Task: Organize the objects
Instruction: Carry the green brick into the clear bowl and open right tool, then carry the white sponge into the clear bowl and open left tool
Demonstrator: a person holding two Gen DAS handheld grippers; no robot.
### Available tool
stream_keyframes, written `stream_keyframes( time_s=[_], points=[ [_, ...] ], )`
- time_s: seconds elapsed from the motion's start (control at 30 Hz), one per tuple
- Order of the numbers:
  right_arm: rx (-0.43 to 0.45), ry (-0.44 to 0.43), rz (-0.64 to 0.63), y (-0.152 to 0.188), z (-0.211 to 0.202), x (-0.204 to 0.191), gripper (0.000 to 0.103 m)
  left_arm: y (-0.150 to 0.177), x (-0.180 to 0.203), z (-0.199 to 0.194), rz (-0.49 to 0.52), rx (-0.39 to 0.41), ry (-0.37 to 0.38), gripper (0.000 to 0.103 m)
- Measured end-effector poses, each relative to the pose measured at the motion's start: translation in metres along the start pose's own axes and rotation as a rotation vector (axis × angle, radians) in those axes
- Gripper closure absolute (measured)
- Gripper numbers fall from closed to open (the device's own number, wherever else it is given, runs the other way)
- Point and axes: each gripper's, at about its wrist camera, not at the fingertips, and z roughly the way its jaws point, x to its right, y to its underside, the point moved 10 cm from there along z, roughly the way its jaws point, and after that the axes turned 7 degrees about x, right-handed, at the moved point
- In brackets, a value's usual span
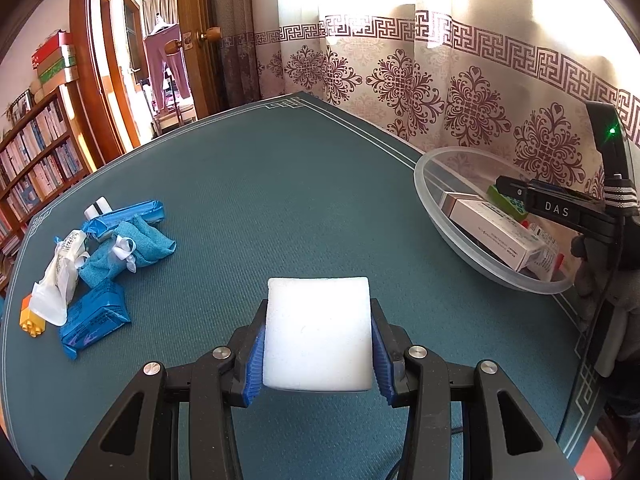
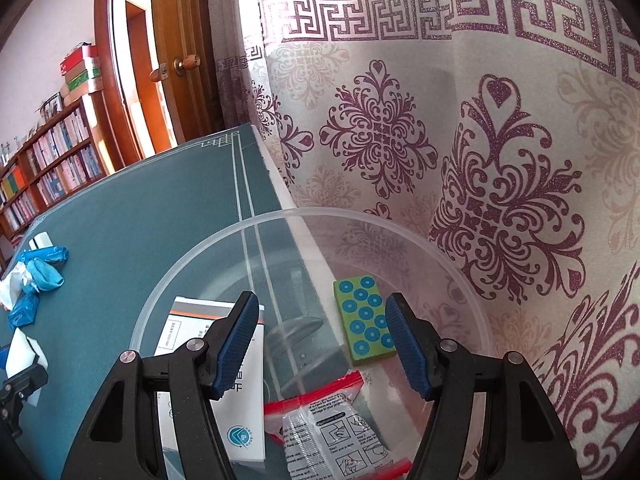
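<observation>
My left gripper (image 1: 318,312) is shut on a white foam block (image 1: 318,332), held above the teal table (image 1: 260,200). A clear plastic bowl (image 1: 430,184) stands at the table's right edge, and in it lie a white carton (image 1: 500,232) and a green block. My right gripper (image 2: 322,308) hangs open over that clear bowl (image 2: 192,272) with nothing between its fingers. Below it lie the white carton (image 2: 176,328), a green block with blue dots (image 2: 362,316) and a red-edged zip bag (image 2: 320,420). The white foam block (image 2: 24,350) shows at the right wrist view's left edge.
A pile lies at the table's left: blue packets (image 1: 94,320), a blue cloth pouch (image 1: 144,240), a white plastic bag (image 1: 60,276), a yellow brick (image 1: 30,318) and a small white bottle (image 1: 98,206). A patterned curtain (image 1: 440,80) hangs behind the bowl. A bookshelf (image 1: 36,160) and a door stand to the left.
</observation>
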Motion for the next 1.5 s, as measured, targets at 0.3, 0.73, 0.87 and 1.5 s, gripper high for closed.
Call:
stream_keyframes(
  time_s=[0.3,0.73,0.87,1.5],
  points=[
    [0.027,-0.039,-0.065,0.005,-0.020,-0.018,0.036,-0.014,0.007,0.001,0.012,0.018,0.011,0.056],
    [0.040,-0.097,-0.161,0.025,-0.059,-0.035,0.036,-0.040,0.024,0.004,0.061,0.065,0.038,0.056],
    [0.022,-0.113,-0.188,0.034,-0.060,-0.036,0.036,-0.045,0.035,0.008,0.070,0.067,0.052,0.056],
    [-0.003,-0.075,-0.196,0.039,-0.034,-0.030,0.036,-0.063,0.074,0.023,0.072,0.062,0.128,0.056]
  ],
)
